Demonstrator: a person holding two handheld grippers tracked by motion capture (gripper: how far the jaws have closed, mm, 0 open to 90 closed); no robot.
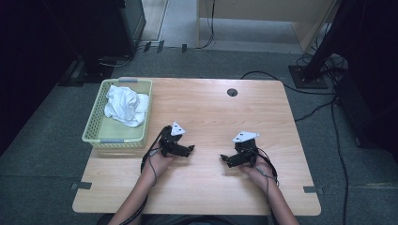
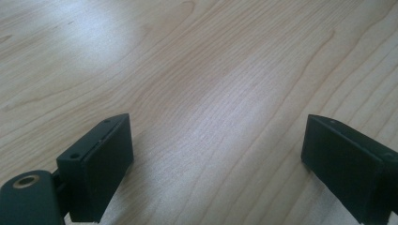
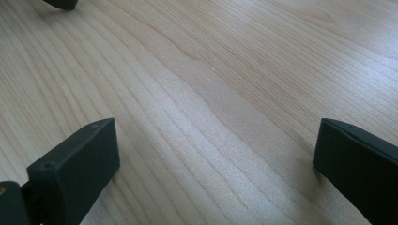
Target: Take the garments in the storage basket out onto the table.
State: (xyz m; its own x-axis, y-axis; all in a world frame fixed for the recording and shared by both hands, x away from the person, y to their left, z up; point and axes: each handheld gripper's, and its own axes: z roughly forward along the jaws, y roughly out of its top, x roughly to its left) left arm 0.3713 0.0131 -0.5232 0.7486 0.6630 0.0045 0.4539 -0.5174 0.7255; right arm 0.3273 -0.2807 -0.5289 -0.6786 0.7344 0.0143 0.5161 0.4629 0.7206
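We hold the left gripper [image 1: 190, 149] and the right gripper [image 1: 223, 159] near the table's [image 1: 211, 112] front edge, tips facing. Both have their jaws spread on nothing. A white cloth [image 1: 126, 105] lies in the basket [image 1: 96, 123] at the table's far left corner.

Dim, perhaps overhead-lit room; soft glare on the table [image 2: 108, 28], blurred edges.

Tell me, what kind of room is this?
Probably a lab or office set up for recording: a plain wooden table on grey carpet, loose cables across the floor, and black stand bases behind it.
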